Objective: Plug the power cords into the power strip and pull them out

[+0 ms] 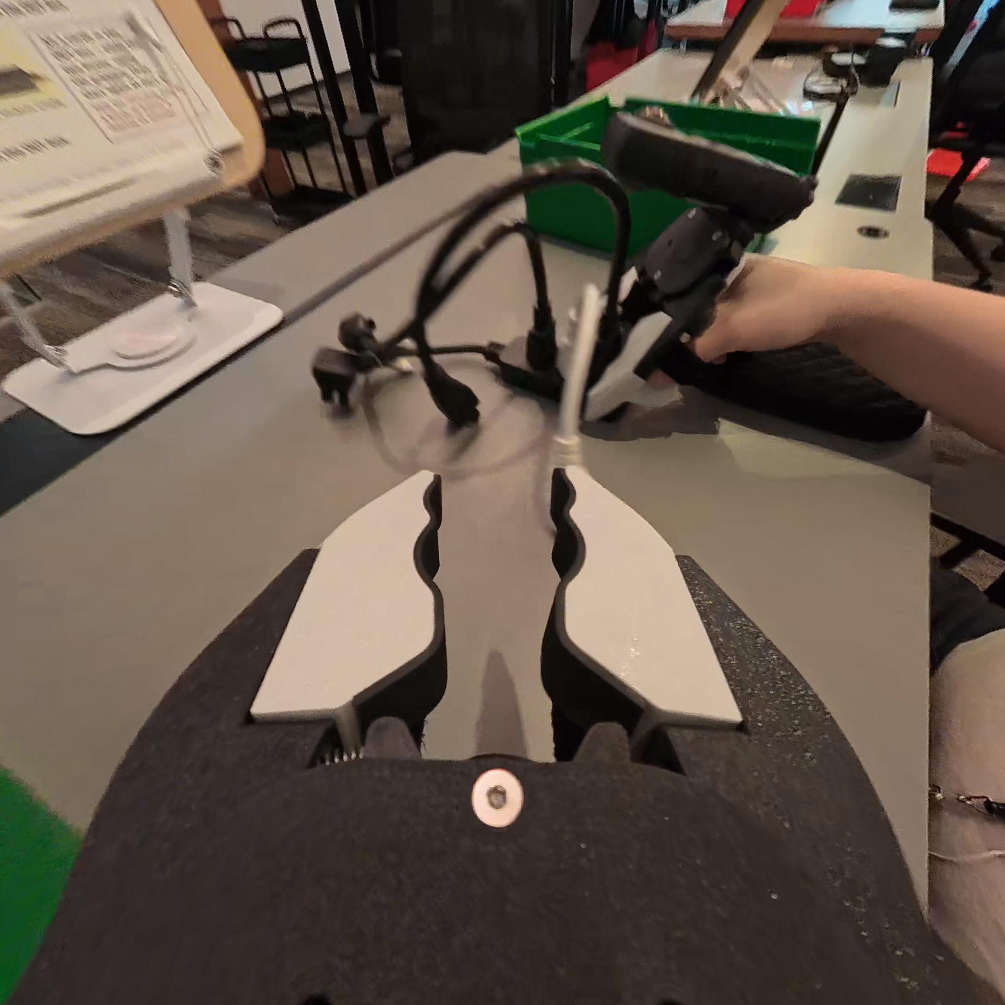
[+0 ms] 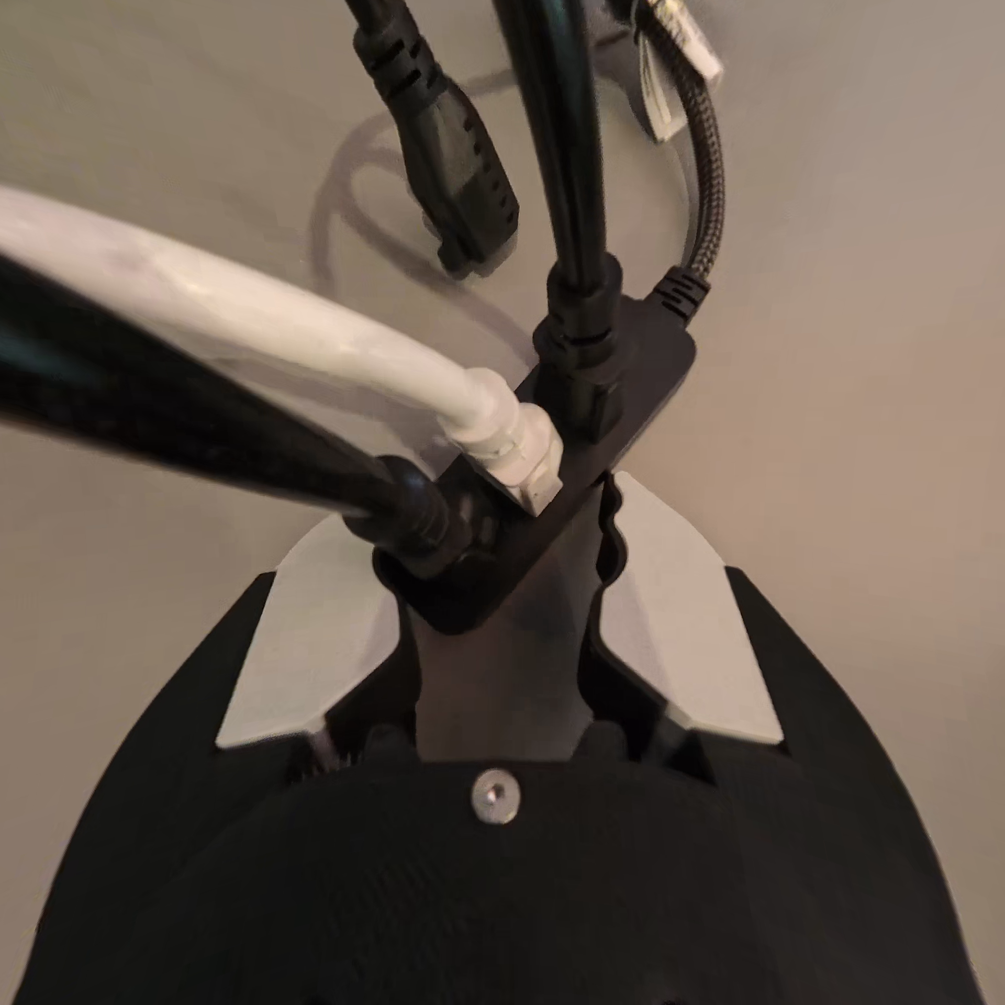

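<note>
Three cords are seen plugged into the black power strip [image 2: 576, 473] on the grey table [image 1: 707, 544], where the right gripper [image 2: 506, 522], steeply tilted downward, is spread around the strip's near end, while the left gripper [image 1: 495, 478] is held open and empty nearby.

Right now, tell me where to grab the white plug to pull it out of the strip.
Grip the white plug on its moulded body just above the power strip, not the cord. Come from above along its tilt, jaws closing across its narrow sides; black plugs flank it on both sides, leaving little room elsewhere.
</note>
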